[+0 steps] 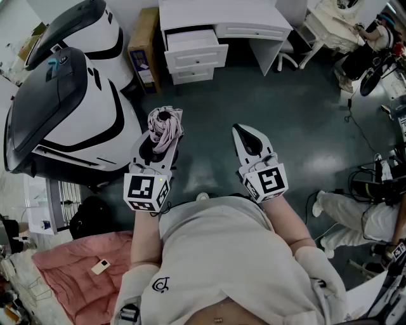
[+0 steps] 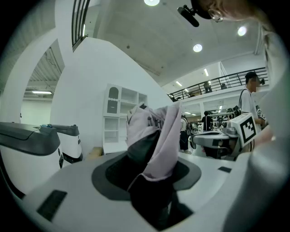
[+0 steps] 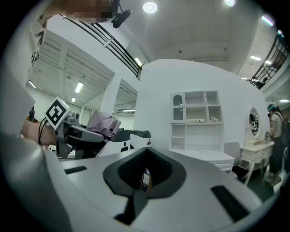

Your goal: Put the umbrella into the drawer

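A folded pale pink umbrella [image 1: 166, 127] stands up between the jaws of my left gripper [image 1: 160, 141], which is shut on it at waist height over the dark floor. In the left gripper view the umbrella [image 2: 156, 131] fills the middle, and its fabric hides the fingertips of the left gripper [image 2: 150, 181]. My right gripper [image 1: 245, 134] hovers beside it to the right, shut and holding nothing. It is also shut in its own view [image 3: 142, 181]. Ahead stands a white desk [image 1: 222, 14] with its top drawer [image 1: 193, 39] pulled out.
Two large white-and-black machine bodies [image 1: 63, 108] fill the left side. A cardboard box [image 1: 144, 47] leans beside the desk. A pink cloth [image 1: 82, 273] lies at lower left. A seated person [image 1: 355, 216] and cables are at the right. A white shelf unit [image 3: 195, 118] stands behind the desk.
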Available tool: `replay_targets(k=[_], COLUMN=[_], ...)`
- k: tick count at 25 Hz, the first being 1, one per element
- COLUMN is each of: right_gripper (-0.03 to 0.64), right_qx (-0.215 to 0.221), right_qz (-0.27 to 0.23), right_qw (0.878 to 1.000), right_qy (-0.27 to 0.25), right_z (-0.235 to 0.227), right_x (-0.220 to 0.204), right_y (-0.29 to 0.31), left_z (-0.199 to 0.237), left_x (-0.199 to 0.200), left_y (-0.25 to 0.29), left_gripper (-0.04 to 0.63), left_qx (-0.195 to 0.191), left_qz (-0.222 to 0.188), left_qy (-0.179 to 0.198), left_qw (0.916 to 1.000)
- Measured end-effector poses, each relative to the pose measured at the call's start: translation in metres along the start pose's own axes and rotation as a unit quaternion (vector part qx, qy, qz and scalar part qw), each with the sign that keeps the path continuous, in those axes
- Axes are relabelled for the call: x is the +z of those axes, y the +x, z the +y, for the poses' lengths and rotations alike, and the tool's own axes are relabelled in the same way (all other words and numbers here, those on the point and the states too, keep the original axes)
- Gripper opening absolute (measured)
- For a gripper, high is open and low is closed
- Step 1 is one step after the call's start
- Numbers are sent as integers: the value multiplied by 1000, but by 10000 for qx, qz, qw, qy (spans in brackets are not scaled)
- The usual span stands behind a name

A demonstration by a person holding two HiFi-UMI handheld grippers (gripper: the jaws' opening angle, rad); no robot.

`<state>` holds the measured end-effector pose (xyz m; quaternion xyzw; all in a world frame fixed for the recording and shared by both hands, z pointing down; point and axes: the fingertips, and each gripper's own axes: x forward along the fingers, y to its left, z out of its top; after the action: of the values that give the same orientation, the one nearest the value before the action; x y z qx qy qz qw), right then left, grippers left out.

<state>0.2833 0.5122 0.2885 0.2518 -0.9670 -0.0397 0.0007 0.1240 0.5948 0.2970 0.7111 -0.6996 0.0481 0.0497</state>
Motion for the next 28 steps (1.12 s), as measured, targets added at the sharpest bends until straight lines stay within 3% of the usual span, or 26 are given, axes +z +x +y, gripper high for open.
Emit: replay_targets(k=[10,19,28], right_gripper=[5,6,6], right_qx=[52,55,100], right_qz=[-7,65,478], right_qw=[9999,9998,9979], right_qy=[-102,163,434], right_z=[10,17,-26], right_x=[6,1,-35], right_y=[11,28,70], left_z=[13,33,52], left_x=[-2,-12,-27], left_y=[-2,-3,43], left_gripper=[219,219,219], left_qx=[-19,49,178], left_qz=[-37,41,169], left_qy=[-54,-244,-302], left_qw=[10000,9997,9992])
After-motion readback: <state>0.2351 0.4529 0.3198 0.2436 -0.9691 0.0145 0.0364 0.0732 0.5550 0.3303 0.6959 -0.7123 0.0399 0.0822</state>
